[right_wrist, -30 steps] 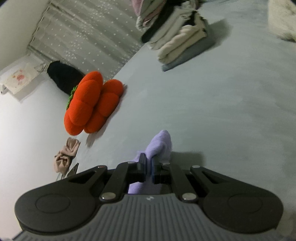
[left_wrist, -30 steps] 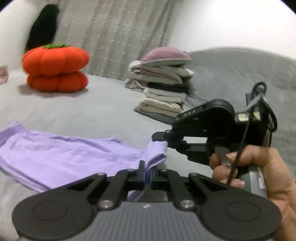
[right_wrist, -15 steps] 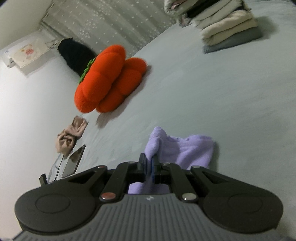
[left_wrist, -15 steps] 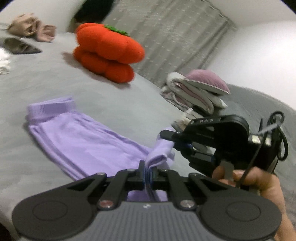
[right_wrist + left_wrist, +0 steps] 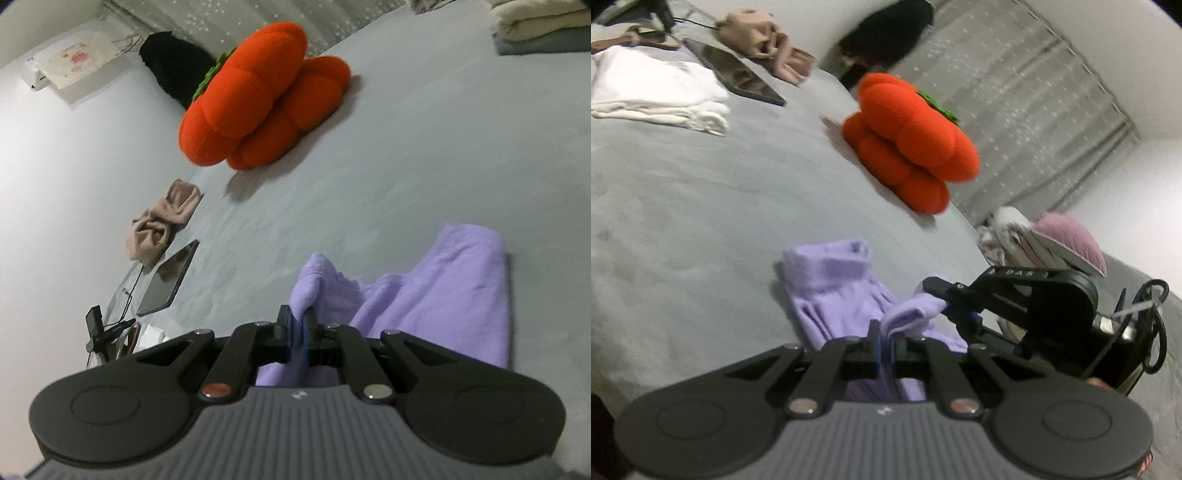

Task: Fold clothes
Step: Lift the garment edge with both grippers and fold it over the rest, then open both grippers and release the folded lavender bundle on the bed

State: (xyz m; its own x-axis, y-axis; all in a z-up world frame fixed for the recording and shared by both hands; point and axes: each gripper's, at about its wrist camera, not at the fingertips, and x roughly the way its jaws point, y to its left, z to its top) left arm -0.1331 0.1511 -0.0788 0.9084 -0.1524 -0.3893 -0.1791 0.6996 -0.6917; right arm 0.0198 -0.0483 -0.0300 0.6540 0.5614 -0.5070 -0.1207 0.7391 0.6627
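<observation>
The purple clothes [image 5: 827, 291] are soft and light purple, with a thick ribbed band at one end. They lie on a gray bed [image 5: 683, 206], just in front of both claws. In the left wrist view the band end points away from the camera, toward the orange pumpkin pillow [image 5: 908, 140], and the long side runs from that band back to the claws. Part of the cloth lies flat and part is lifted up.

The left claw [image 5: 884, 345] is closed tight on a pinched-up bit of the purple clothes. The right claw [image 5: 297, 330] is also closed on a bit of the same cloth, and a small peak of purple sticks up above its fingers. In the left wrist view the right claw sits just to the right, with its tip on the raised cloth.

In the right wrist view the flat part spreads out to the right, with a straight folded edge on its far side.

Farther off lie a tan cloth [image 5: 162, 218], a dark tablet [image 5: 170, 277] and a pile of folded clothes [image 5: 1052, 240].
</observation>
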